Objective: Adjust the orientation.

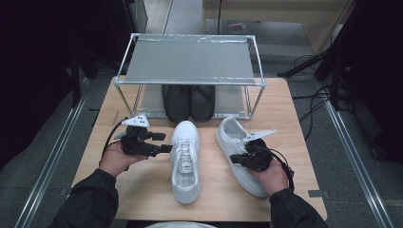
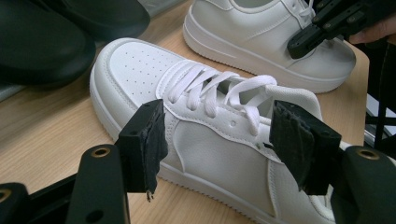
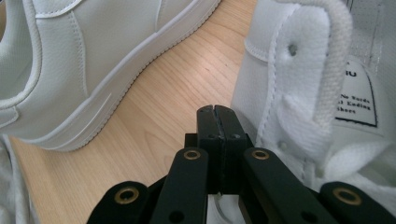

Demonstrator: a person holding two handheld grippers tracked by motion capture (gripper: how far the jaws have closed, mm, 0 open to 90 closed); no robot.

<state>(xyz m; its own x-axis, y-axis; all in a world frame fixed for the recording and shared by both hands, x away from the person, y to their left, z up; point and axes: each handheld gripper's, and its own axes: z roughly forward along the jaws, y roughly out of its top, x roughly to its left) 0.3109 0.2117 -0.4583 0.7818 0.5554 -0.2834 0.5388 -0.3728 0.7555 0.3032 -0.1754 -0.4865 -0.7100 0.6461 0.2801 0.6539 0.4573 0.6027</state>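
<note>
Gaping left tongs (image 2: pixel 217 144) astride smooth white laced sneaker (image 2: pixel 205 135); right tongs (image 3: pixel 217 116) clamped, seemingly empty.

light: bright tabletop, dark surroundings | shadows: soft | blur: slight on nearest jaws

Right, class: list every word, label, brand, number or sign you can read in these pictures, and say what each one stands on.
"No Voids": on the white tongue label inside the right-hand white sneaker, right gripper view; a doubtful reading.
"No Ending": line below on that label, also doubtful.
"Shoes": third line, small and soft.
Cut-off letters above those lines: too little shows to read.
Tongue label of the middle white sneaker, high view: too small to read.
</note>
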